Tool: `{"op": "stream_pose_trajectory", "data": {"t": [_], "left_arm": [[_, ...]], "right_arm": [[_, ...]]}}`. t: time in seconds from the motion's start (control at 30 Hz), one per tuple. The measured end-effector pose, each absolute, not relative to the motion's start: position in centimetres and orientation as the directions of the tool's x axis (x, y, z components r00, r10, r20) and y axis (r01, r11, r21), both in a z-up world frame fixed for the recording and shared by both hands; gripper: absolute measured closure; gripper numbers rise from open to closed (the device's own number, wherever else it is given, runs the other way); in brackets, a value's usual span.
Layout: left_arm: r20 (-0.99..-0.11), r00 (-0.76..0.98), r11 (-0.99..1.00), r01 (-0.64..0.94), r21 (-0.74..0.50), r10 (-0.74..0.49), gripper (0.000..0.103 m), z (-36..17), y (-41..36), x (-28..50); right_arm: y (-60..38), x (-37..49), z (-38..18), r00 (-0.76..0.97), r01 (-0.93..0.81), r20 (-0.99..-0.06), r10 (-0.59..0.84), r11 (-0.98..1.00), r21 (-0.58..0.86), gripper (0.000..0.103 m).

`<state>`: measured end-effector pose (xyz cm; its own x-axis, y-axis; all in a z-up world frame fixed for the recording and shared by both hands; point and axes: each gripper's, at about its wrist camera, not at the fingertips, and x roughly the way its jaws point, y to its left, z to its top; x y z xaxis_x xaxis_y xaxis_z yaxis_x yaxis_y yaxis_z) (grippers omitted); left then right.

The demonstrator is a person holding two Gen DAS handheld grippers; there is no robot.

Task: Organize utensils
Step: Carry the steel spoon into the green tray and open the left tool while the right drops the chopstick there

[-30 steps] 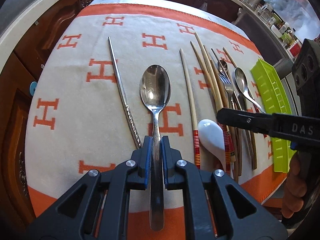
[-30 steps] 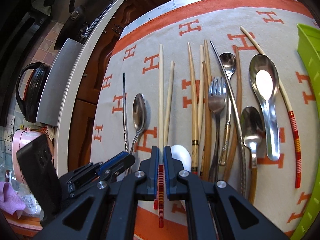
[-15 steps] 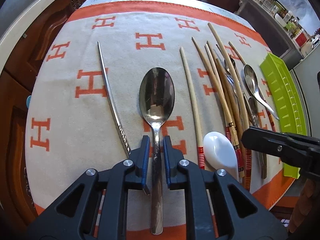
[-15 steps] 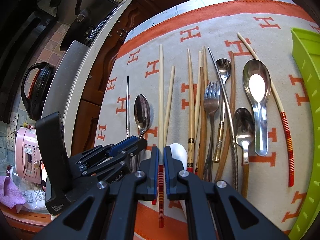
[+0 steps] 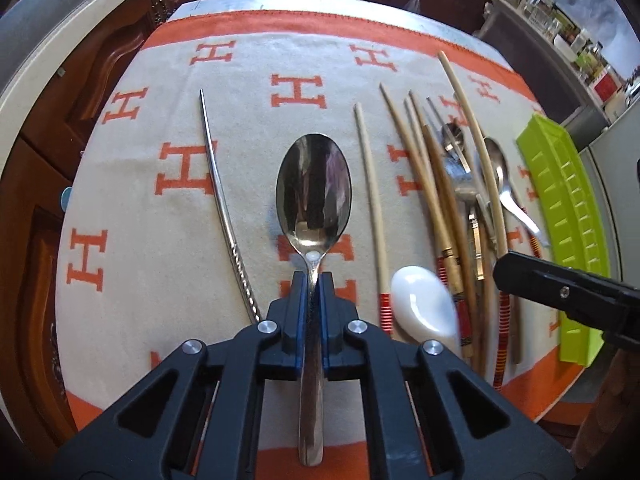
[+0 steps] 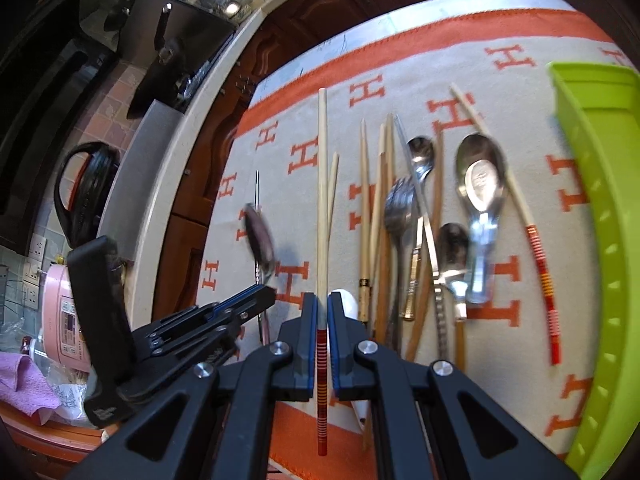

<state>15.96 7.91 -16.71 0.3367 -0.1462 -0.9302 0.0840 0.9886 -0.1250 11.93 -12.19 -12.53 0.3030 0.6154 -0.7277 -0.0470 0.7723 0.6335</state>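
My left gripper point(image 5: 312, 280) is closing on the neck of a large metal spoon point(image 5: 313, 190), and its pads press on the handle just behind the bowl. The right wrist view shows that spoon point(image 6: 260, 240) blurred, ahead of the left gripper point(image 6: 268, 294). My right gripper point(image 6: 323, 300) is shut on a pale chopstick point(image 6: 322, 200) with a red-banded end, which points away over the cloth. Its black finger point(image 5: 520, 278) reaches in from the right in the left wrist view. A lime green tray point(image 6: 600, 200) stands at the right edge.
An orange-and-cream H-patterned cloth point(image 5: 160, 240) covers the table. On it lie a steel chopstick point(image 5: 224, 200), a white ceramic spoon point(image 5: 422, 308), and a heap of chopsticks, a fork point(image 6: 398, 208) and spoons point(image 6: 482, 184) beside the green tray point(image 5: 568, 208). A pink cooker point(image 6: 64, 316) stands off the table's left.
The left jaws loosened, slid forward along the spoon's handle toward the bowl and closed again. The right gripper rose a little with the chopstick and drew nearer the green tray.
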Motion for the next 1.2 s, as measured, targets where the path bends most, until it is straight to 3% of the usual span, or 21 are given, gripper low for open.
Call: {"op": "stream_pose_trajectory", "data": {"t": [0.27,0.57,0.77,0.83,0.93,1.2], "left_arm": [[-0.885,0.389,0.966,0.135,-0.219,-0.255,0.1,-10.5,3.7,14.0],[-0.818,0.371,0.87,0.401,-0.285,-0.439,0.1,-5.4,-8.6,11.6],[-0.835,0.254,0.817,0.468,-0.335,-0.488,0.1,-6.7,-16.4,12.6],[-0.845,0.228,0.817,0.465,-0.341,-0.483,0.1,-7.5,-18.0,13.2],[-0.856,0.179,0.818,0.439,-0.372,-0.485,0.1,-9.6,-19.8,15.0],[-0.9,0.121,0.866,0.353,-0.355,-0.419,0.1,-15.2,-21.6,18.4]], "right_arm": [[-19.8,8.7,-10.0,0.43,0.024,-0.737,0.521,0.81,0.586,0.098],[-26.7,6.2,-9.5,0.489,0.115,-0.826,0.279,0.918,0.379,0.098],[-27.1,6.5,-12.7,0.383,0.122,-0.906,0.178,0.963,0.241,0.097],[-28.0,6.2,-13.2,0.383,0.157,-0.903,0.194,0.95,0.271,0.093],[-29.4,5.7,-12.9,0.422,0.204,-0.885,0.196,0.931,0.303,0.078],[-31.6,4.9,-12.5,0.459,0.265,-0.865,0.201,0.899,0.35,0.076]]}}
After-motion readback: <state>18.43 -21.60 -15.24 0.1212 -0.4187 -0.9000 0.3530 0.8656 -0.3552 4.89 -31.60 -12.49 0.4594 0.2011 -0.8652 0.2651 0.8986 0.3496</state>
